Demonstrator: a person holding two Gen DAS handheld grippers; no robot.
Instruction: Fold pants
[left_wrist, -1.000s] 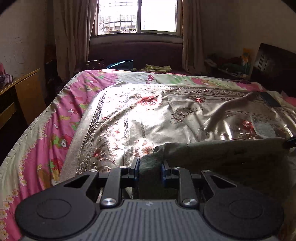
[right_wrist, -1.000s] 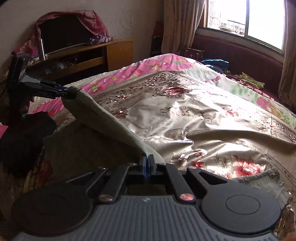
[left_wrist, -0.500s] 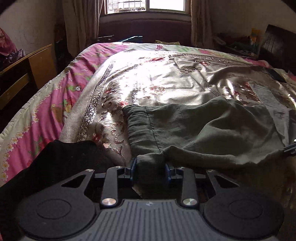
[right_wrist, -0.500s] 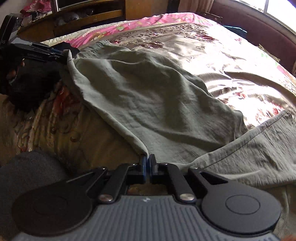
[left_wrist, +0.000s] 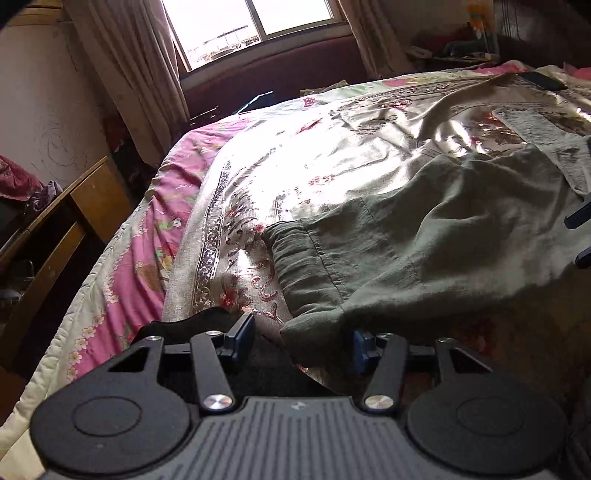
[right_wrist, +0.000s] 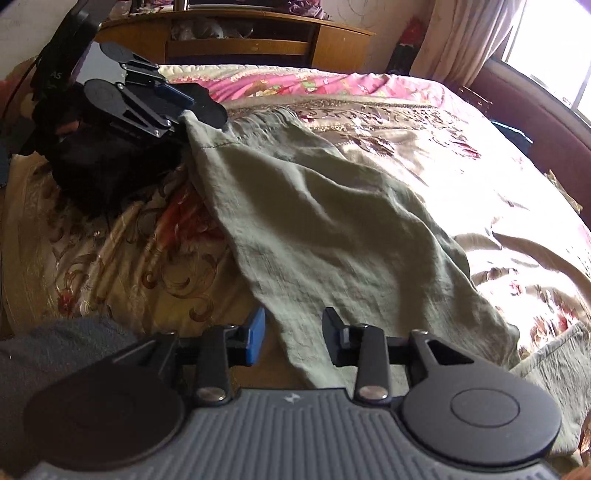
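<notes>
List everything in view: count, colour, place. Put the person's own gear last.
olive-green cotton pants: one, spread on the bed, waistband toward the pink edge
gold floral satin bedspread: one, under the pants
pink flowered quilt: one, along the bed's edge
wooden cabinet: one, brown, beside the bed
beige curtains: two, flanking the window
left tongs: open, pants corner between the pads
right tongs: open, pants edge between the pads

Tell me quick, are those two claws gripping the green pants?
Left gripper: open, jaws just opening; pants corner between them, unpinched.
Right gripper: open, just opening; pants edge lies loose between.
</notes>
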